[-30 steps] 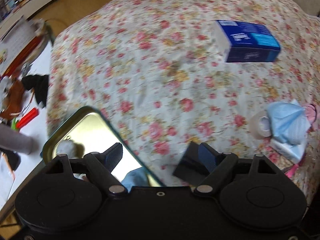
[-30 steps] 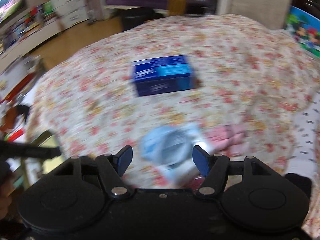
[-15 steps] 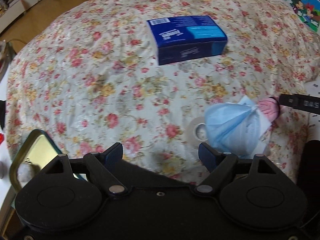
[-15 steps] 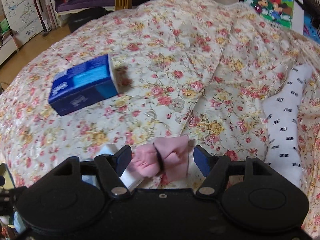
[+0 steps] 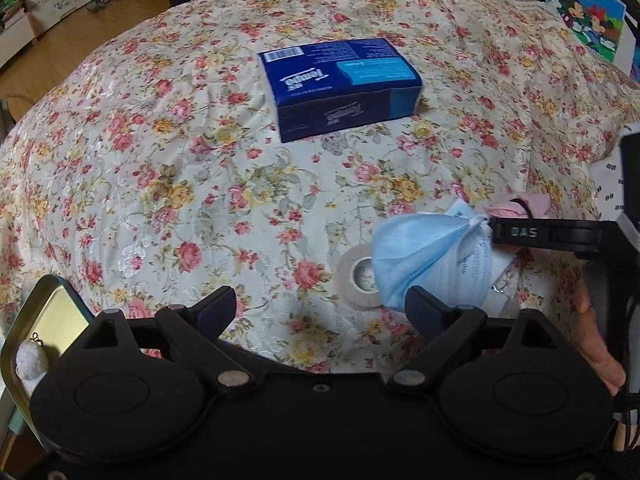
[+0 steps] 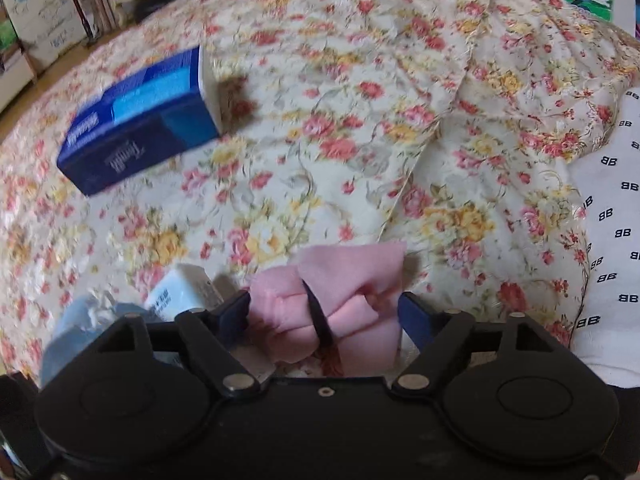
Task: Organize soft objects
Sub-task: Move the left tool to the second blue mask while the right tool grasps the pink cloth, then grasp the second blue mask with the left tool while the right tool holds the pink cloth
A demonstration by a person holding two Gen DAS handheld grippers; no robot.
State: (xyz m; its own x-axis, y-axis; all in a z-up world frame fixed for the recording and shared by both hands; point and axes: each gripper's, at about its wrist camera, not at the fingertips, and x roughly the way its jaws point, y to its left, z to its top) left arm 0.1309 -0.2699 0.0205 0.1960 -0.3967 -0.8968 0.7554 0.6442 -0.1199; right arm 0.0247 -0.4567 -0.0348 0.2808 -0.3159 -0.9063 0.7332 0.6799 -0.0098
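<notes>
The pink cloth (image 6: 340,300), bound by a dark band, now lies on the bed (image 6: 320,160) between our right gripper (image 6: 324,312) jaws, which have dropped over it and are closing, not yet pressing. To its left, the blue mask (image 5: 416,256) sits just beyond our left gripper (image 5: 320,312), its jaws opening and empty.

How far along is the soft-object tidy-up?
Early. Done: nothing visibly sorted; the gold tin holds only a white pom-pom. In hand: right gripper closing around the pink cloth, not yet pinched; left gripper opening, empty. Left: blue mask, tape roll, tissue pack on the bedspread.
</notes>
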